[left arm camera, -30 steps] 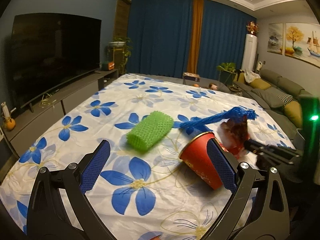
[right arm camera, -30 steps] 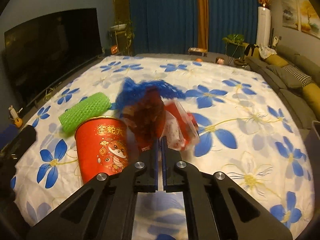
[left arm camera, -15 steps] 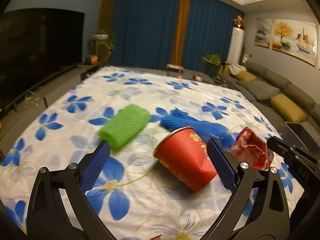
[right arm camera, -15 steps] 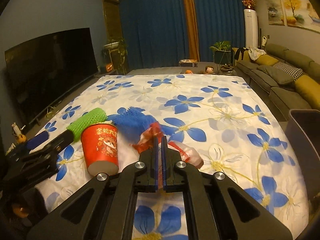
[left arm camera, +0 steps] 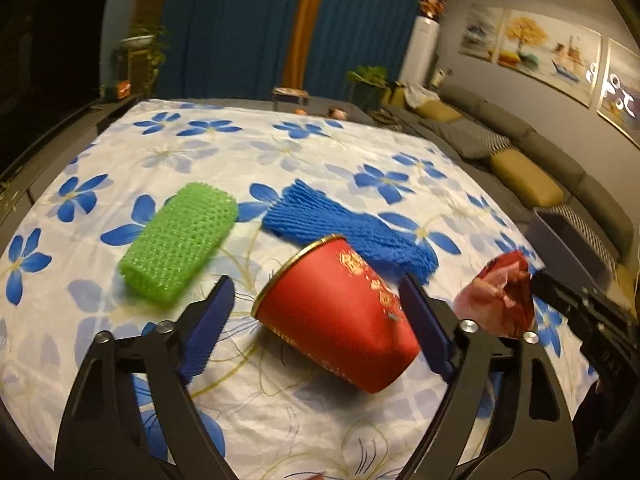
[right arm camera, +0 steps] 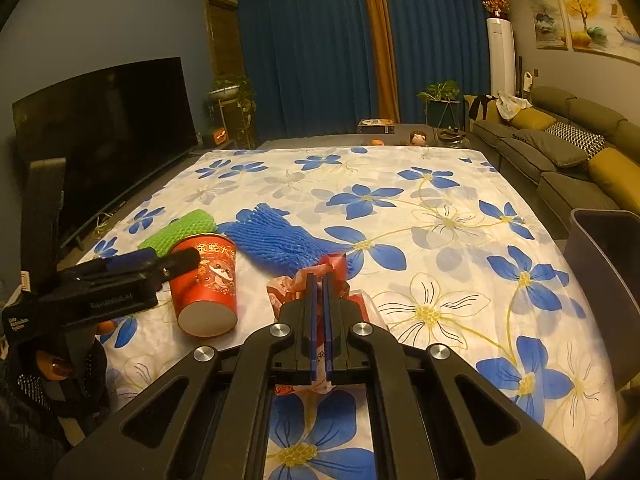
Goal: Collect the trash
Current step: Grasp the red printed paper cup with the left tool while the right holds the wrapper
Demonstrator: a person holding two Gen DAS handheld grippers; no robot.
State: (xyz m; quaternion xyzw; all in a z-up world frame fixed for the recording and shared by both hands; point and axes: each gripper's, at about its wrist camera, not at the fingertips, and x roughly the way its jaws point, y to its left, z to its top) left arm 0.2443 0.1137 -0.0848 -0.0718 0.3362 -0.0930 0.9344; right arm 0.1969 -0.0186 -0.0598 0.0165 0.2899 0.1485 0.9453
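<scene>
While the left tongs (left arm camera: 316, 300) close around the red cup (left arm camera: 340, 316), still untouched, the right tongs (right arm camera: 319, 280) pinch the red wrapper (right arm camera: 320, 270) at its three o'clock.

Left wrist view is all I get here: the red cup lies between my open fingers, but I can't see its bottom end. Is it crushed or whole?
Observer: Whole. From the right wrist view the red cup shows a round, undented base facing that camera.
Operator: And the left gripper, is it pressing on the cup yet?
Observer: No. The left gripper has its jaws closing with the cup between them, but a gap shows beside the left pad.
Operator: What is my right gripper carrying?
Observer: The right gripper is shut on a crumpled red wrapper, pinched between its blue pads.
Operator: Where is the bin?
Observer: A dark bin stands off the cloth's right edge, open at the top.
</scene>
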